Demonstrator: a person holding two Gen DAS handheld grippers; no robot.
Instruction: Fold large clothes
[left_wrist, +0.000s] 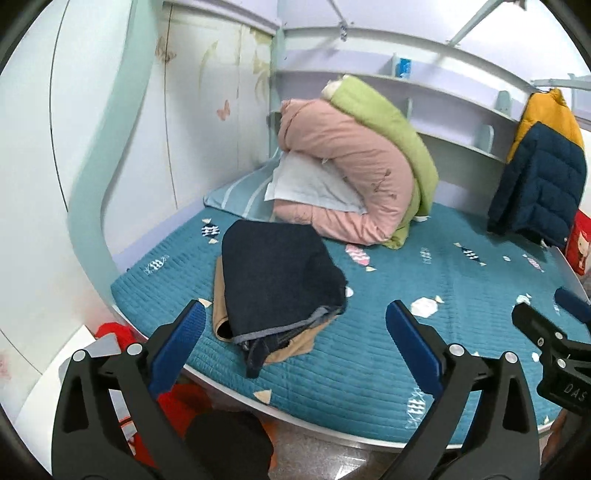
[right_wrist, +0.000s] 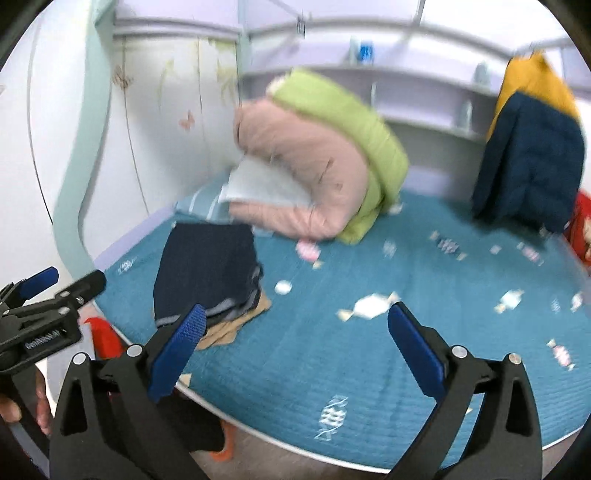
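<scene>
A folded dark navy garment (left_wrist: 277, 273) lies on top of a folded tan one (left_wrist: 295, 345) near the left front edge of the teal bed (left_wrist: 406, 332). The right wrist view shows the same navy garment (right_wrist: 208, 269) over the tan garment (right_wrist: 229, 326). My left gripper (left_wrist: 295, 314) hangs above the bed's front edge, jaws wide open, nothing between them. My right gripper (right_wrist: 295, 317) is also wide open and empty, above the bed. Each gripper shows in the other's view: the right gripper (left_wrist: 554, 321) at the right edge, the left gripper (right_wrist: 55, 288) at the left edge.
A pink and green quilt bundle (left_wrist: 351, 166) with a white pillow (left_wrist: 310, 184) sits at the bed's head. A yellow and navy puffer jacket (left_wrist: 543, 166) hangs at the right. Red clothing (left_wrist: 118, 332) lies below the bed's left edge. A white wardrobe (left_wrist: 110, 129) stands left.
</scene>
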